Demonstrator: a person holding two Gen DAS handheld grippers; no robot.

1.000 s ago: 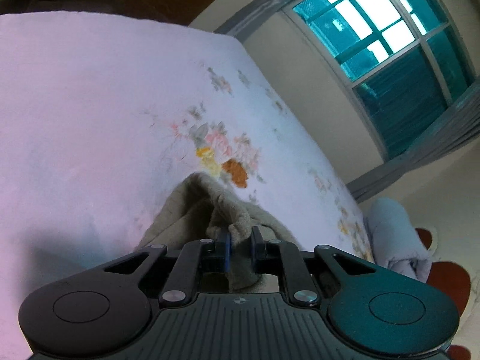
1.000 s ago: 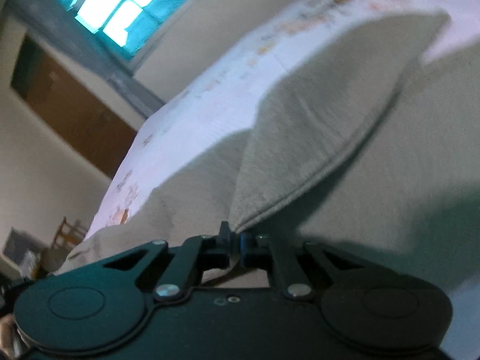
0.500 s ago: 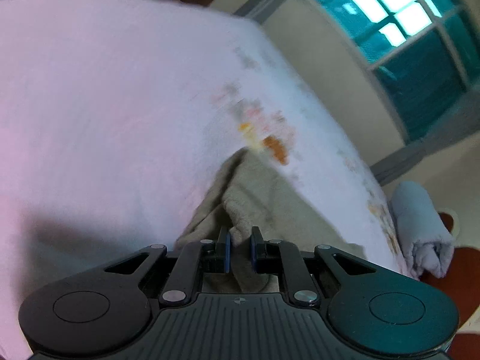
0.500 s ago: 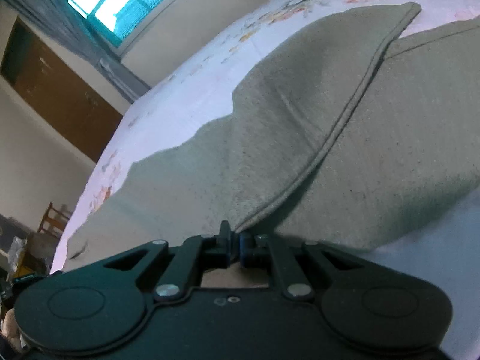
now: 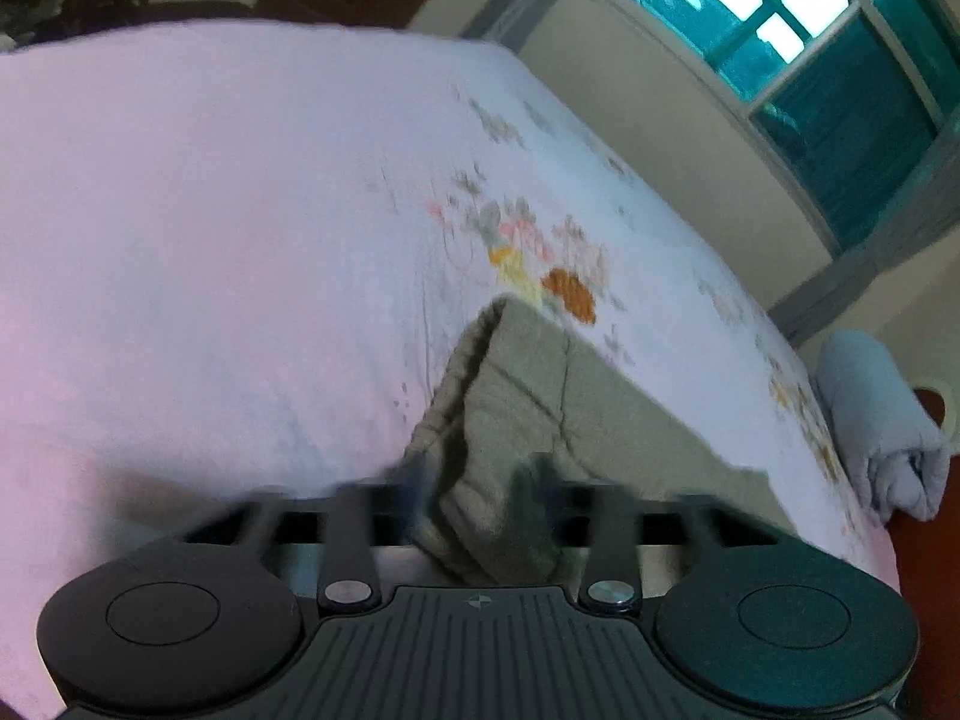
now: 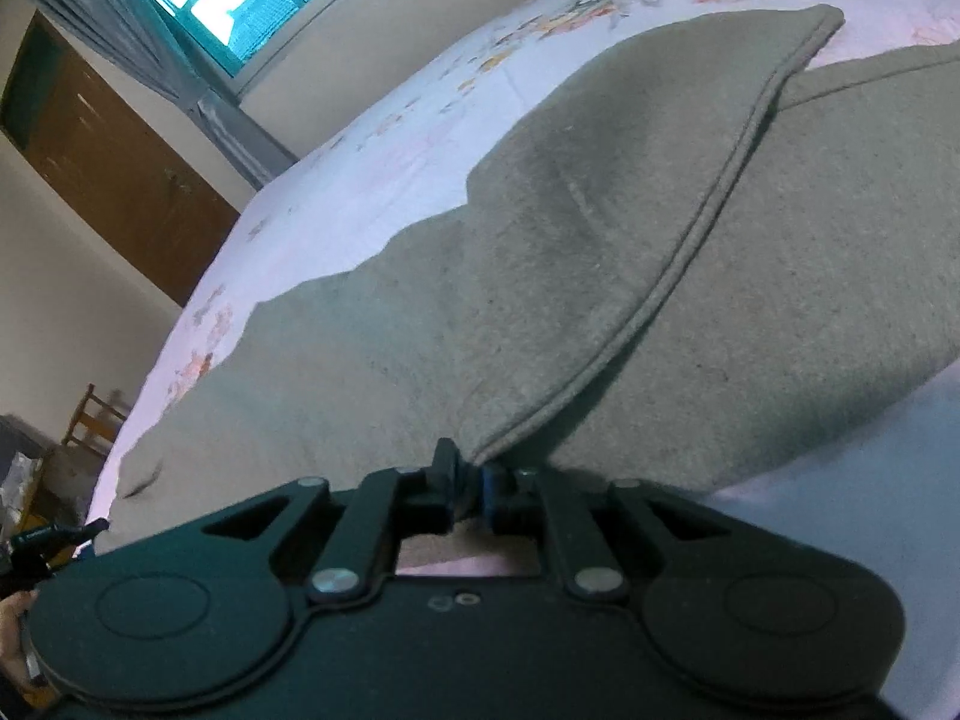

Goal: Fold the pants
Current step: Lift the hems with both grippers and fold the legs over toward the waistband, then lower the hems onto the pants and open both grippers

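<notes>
In the left wrist view the left tongs (image 5: 477, 480) have just been opening and now stand wide, their tips blurred, with a bunched end of the pants (image 5: 540, 414) lying loose between them; neither tip presses on the cloth. The olive-grey pants lie on the bed (image 5: 210, 228), running from the tongs toward the bed's right edge, and their far corner ends just short of an orange flower printed on the sheet. A rolled light-blue towel (image 5: 876, 426) sits past the bed's right edge, and a window (image 5: 798, 36) with teal glass fills the upper right. In the right wrist view the right tongs (image 6: 471, 480) are nearly closed and pinch a seamed corner of the pants (image 6: 600, 252). From that corner a folded flap rises and runs toward the far right corner of the bed (image 6: 372, 144), lying over a second layer spread flat beneath it. The cloth covers most of the near half of the bed. A brown door (image 6: 108, 168) and a wooden chair (image 6: 90, 420) stand beyond the left edge.
</notes>
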